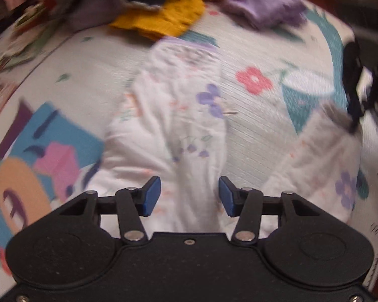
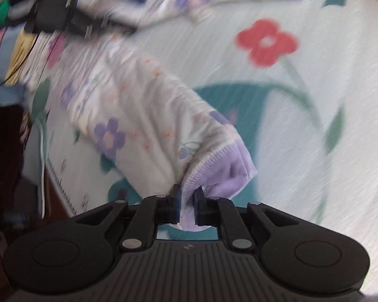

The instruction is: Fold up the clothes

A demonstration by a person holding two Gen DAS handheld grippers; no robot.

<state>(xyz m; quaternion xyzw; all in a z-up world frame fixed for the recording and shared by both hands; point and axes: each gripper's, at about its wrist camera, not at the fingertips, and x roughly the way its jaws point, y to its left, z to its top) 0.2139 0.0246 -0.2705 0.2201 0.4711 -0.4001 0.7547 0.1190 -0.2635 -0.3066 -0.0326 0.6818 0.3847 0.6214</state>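
Printed bedsheet (image 1: 239,50) fills both views, white ground with cartoon shapes and flowers, both frames motion-blurred. Left wrist view, going left to right: blue, pink and orange cartoon patch (image 1: 45,156) on the sheet at far left; my left tongs (image 1: 189,196) sit centre-bottom, blue pads (image 1: 152,195) spread wide apart, nothing between them. They hang right over the white floral garment (image 1: 179,125), which lies crumpled down the middle of the sheet, running from the tongs up toward the far pile. Far pile at top: mustard knit piece (image 1: 163,17) in the middle, lilac folded piece (image 1: 264,7) to its right, darker clothes top left, too blurred to name. Right of the garment a red flower print (image 1: 254,79) on the sheet, then the garment's sleeve (image 1: 322,146) lifted at far right, with my right tongs (image 1: 355,123) dark and smeared at its upper end.

Right wrist view, left to right: other gripper body is a black blur at top left over the garment; sleeve (image 2: 138,105) runs diagonally from upper left down to the centre; my right tongs (image 2: 187,201) are clamped on the sleeve's lilac cuff (image 2: 226,173), fabric pinched between the pads, cuff bunched just right of them. Red flower print (image 2: 267,41) and teal leaf print sit on the sheet at right
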